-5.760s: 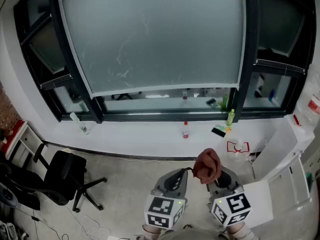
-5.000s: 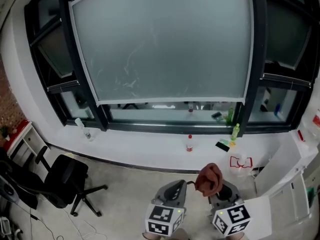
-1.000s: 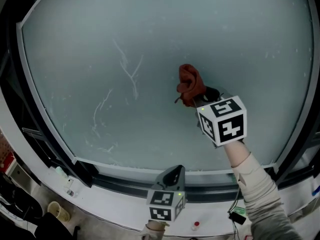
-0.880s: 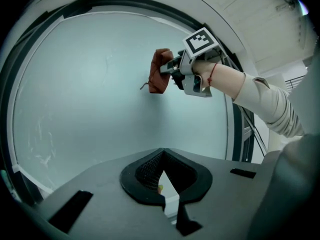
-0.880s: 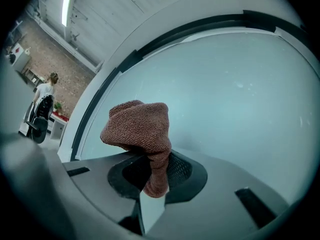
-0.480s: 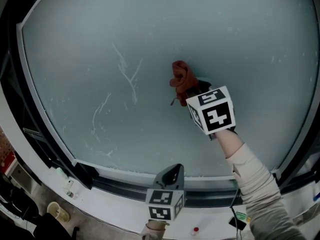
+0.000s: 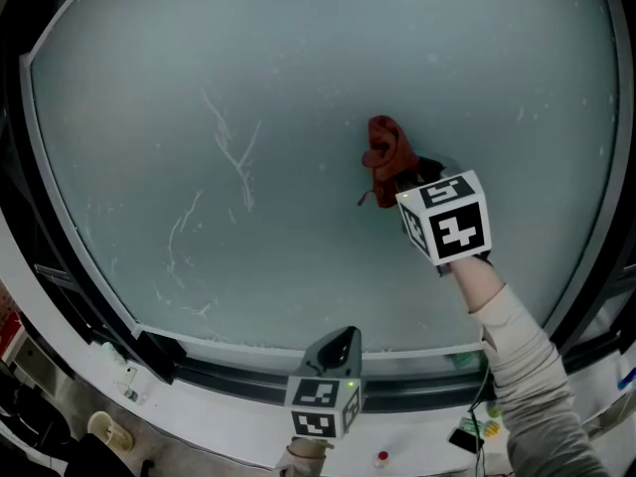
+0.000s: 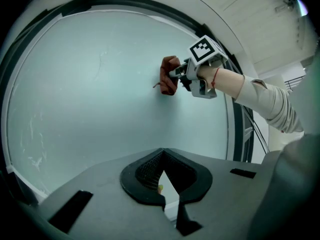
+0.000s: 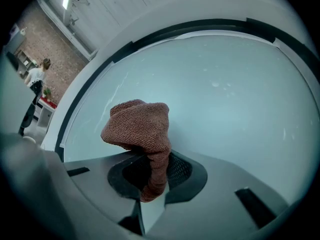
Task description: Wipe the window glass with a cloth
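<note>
A red-brown cloth (image 7: 389, 155) is bunched against the frosted window glass (image 7: 318, 58), right of its middle. My right gripper (image 7: 405, 179) is shut on the cloth, its marker cube just below and a sleeved arm behind it. In the right gripper view the cloth (image 9: 141, 128) stands up out of the right gripper (image 9: 154, 178), with the glass (image 9: 225, 94) close ahead. My left gripper (image 7: 344, 336) hangs low near the bottom frame, shut on nothing. From the left gripper (image 8: 165, 184) view, the cloth (image 8: 169, 75) and right gripper (image 8: 182, 75) press on the pane higher up.
White smear marks (image 7: 234, 157) streak the left part of the glass. A dark window frame (image 7: 60, 266) rings the pane. On the sill (image 7: 229, 435) below lie a small bottle (image 7: 117, 362), a cup (image 7: 101, 426) and a red-capped item (image 7: 384, 457). A person (image 9: 36, 76) stands far off.
Over five seconds the cloth rose from waist height up to the glass. In the last half second it slid to the right across the pane. The left gripper stayed low.
</note>
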`<state>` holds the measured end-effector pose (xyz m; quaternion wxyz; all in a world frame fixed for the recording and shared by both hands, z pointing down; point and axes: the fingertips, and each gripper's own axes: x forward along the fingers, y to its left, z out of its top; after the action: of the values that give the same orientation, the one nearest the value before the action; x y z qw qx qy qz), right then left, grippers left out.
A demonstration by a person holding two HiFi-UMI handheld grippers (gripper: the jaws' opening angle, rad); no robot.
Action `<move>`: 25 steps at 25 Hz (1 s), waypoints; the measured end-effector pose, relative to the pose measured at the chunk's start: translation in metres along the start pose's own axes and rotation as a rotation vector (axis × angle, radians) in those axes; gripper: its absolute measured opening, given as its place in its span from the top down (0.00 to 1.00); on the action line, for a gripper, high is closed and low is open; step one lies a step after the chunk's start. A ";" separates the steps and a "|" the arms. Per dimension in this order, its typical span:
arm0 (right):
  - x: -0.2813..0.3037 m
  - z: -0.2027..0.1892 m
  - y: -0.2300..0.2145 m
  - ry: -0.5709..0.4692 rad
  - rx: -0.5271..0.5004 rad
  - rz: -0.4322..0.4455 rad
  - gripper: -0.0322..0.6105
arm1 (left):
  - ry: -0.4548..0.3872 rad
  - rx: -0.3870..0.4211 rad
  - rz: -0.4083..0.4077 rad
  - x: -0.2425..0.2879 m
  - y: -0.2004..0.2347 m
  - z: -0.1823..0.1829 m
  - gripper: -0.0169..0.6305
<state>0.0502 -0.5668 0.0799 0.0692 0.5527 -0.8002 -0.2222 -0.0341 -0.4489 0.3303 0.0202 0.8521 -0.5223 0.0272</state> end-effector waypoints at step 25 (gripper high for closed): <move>-0.123 -0.103 -0.223 0.225 -0.011 -0.432 0.88 | 0.025 0.016 -0.067 0.009 -0.029 -0.003 0.97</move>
<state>0.3243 -0.5479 0.0921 0.1118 0.7318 -0.6496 -0.1732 -0.0040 -0.4434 0.3333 0.0206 0.8688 -0.4929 0.0414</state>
